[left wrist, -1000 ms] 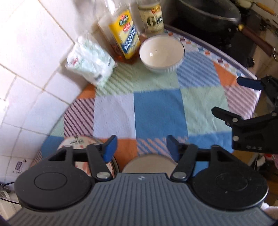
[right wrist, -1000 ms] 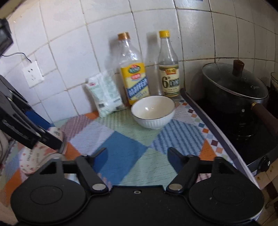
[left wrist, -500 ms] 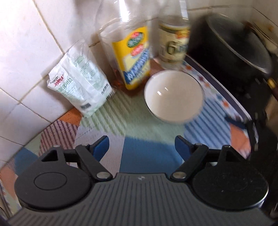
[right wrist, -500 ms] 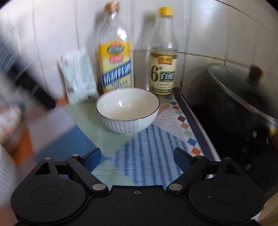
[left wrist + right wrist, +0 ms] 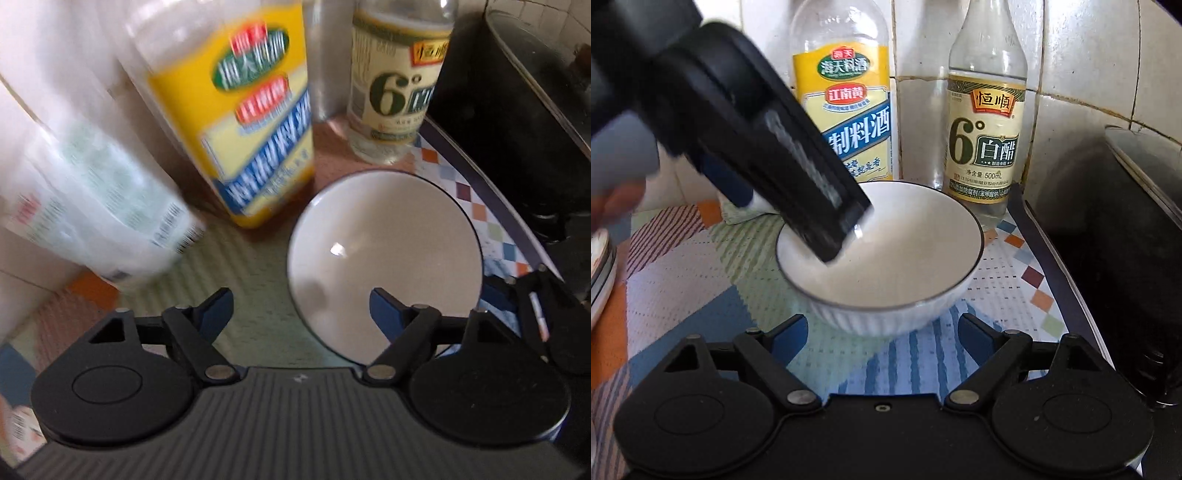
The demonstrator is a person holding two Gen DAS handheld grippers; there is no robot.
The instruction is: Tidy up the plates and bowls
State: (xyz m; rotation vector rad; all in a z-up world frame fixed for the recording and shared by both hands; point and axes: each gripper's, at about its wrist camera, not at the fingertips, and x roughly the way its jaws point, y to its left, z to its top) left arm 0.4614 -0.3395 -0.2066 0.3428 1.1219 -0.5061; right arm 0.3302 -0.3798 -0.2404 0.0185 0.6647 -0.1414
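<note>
White ribbed bowl (image 5: 882,258), dark rim line, sits upright on the patchwork mat (image 5: 683,280), empty as far as visible. Same bowl in the left wrist view (image 5: 384,266) at 1 o'clock from the left gripper (image 5: 301,308): right fingertip over the bowl's inside, left fingertip outside over the mat, rim wall between them. Jaws closing, pads not on the rim; nothing held.

Right gripper (image 5: 882,334) jaws wide, nothing between them, bowl just ahead at 12 o'clock, near wall close to the fingertips.

Behind the bowl against the tiled wall (image 5: 1089,55): cooking wine bottle (image 5: 846,92) with yellow label at 11 o'clock, white vinegar bottle (image 5: 986,122) at 1 o'clock, both upright, the vinegar part full of clear liquid. White packet (image 5: 99,206) leans at 10 o'clock, blurred. Black lidded pot (image 5: 1126,206) at 3 o'clock, off the mat. Patterned plate edge (image 5: 602,280) at 9 o'clock.

From the right wrist view the left gripper's body (image 5: 757,140) crosses over the bowl's left rim and hides the wine label's lower left.
</note>
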